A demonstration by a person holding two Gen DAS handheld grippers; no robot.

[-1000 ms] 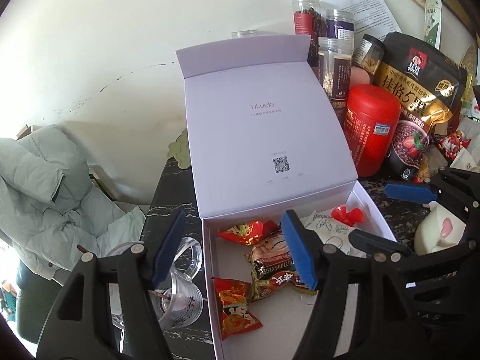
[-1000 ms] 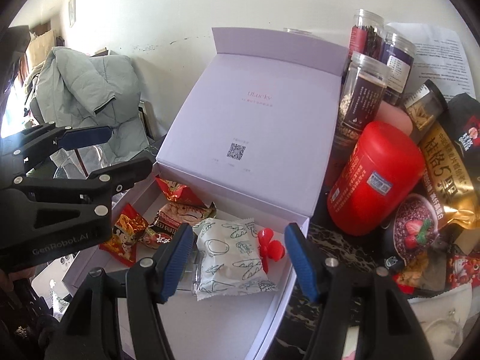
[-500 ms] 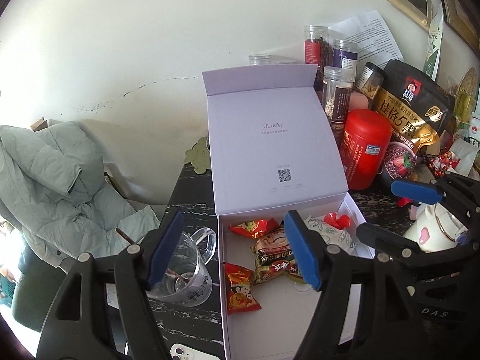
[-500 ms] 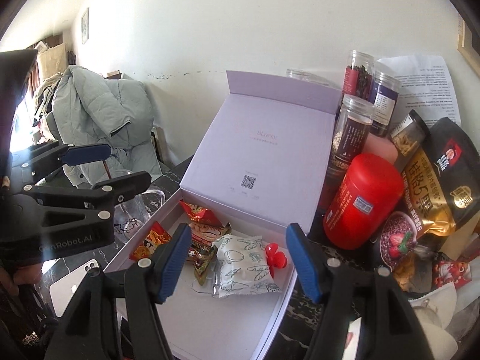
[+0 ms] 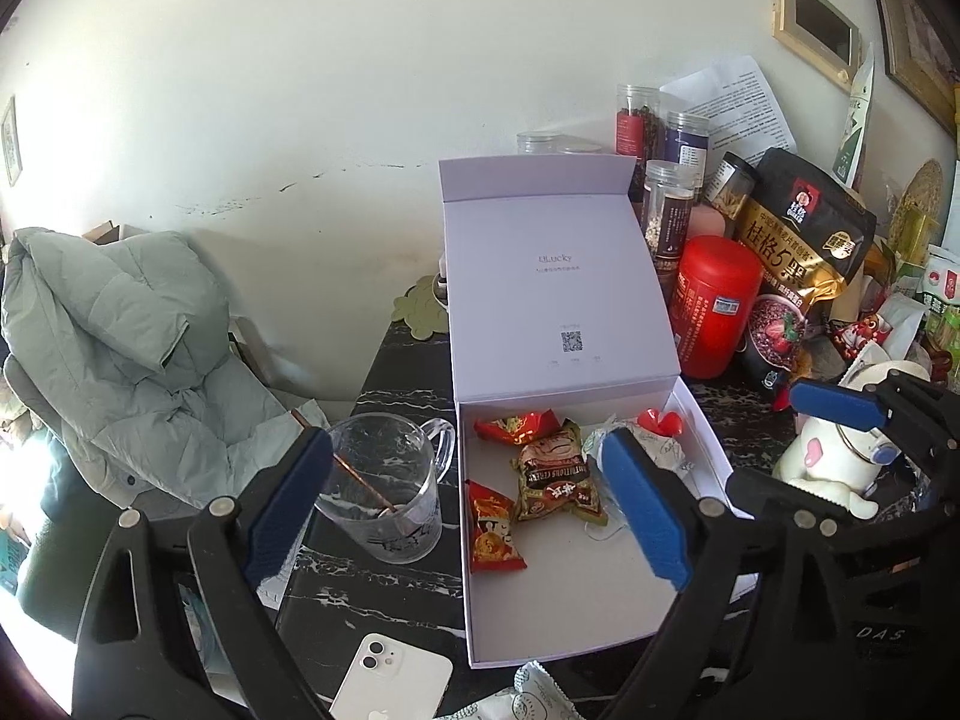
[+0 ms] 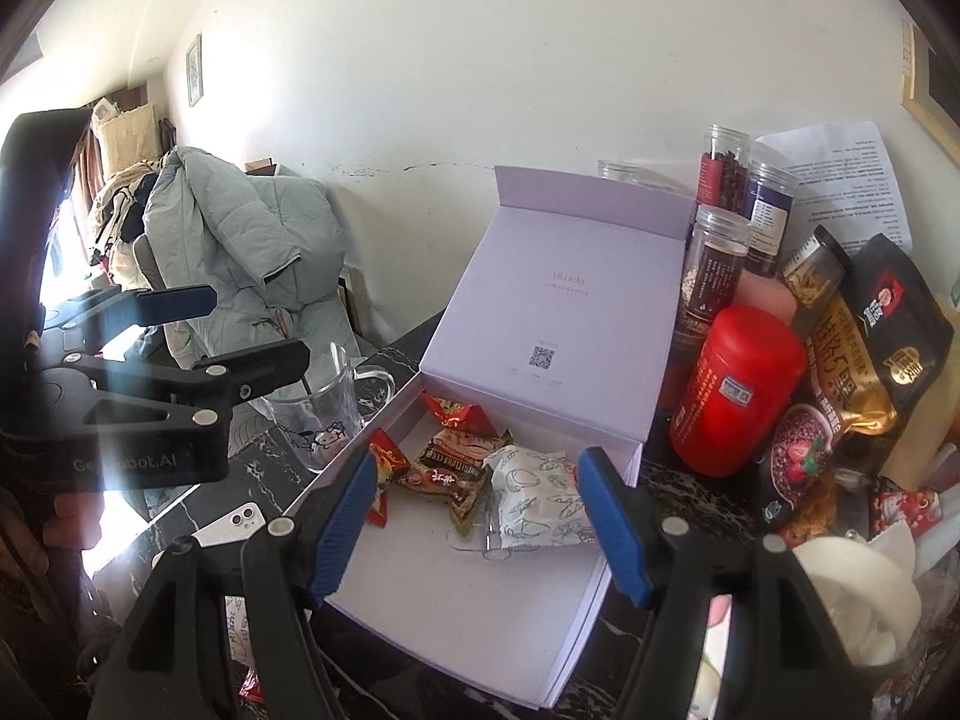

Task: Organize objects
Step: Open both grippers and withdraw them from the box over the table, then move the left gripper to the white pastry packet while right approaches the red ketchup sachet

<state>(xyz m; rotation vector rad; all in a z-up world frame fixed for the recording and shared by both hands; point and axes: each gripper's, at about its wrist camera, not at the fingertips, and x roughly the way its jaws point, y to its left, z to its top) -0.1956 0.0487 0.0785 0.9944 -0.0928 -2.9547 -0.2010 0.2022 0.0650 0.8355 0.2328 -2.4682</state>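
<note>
An open lilac box (image 5: 576,618) (image 6: 456,606) lies on the dark marble table with its lid standing up. Inside lie red snack packets (image 5: 493,531) (image 6: 462,414), a brown-green packet (image 5: 555,477) (image 6: 447,471) and a white patterned packet (image 6: 537,501). My left gripper (image 5: 465,507) is open and empty, above the box's left side and a glass mug. My right gripper (image 6: 477,531) is open and empty, above the box's near part. Each gripper shows at the edge of the other's view.
A glass mug (image 5: 387,489) (image 6: 318,414) with a stick stands left of the box. A white phone (image 5: 393,681) (image 6: 231,525) lies in front. A red canister (image 5: 711,306) (image 6: 735,390), jars (image 6: 717,267), an oat bag (image 5: 795,258) and a white pig figure (image 5: 825,465) crowd the right. A jacket (image 5: 120,354) hangs left.
Both grippers have drawn back and up from the box, so it looks smaller and the mug and phone have come into view. Both stay open and empty.
</note>
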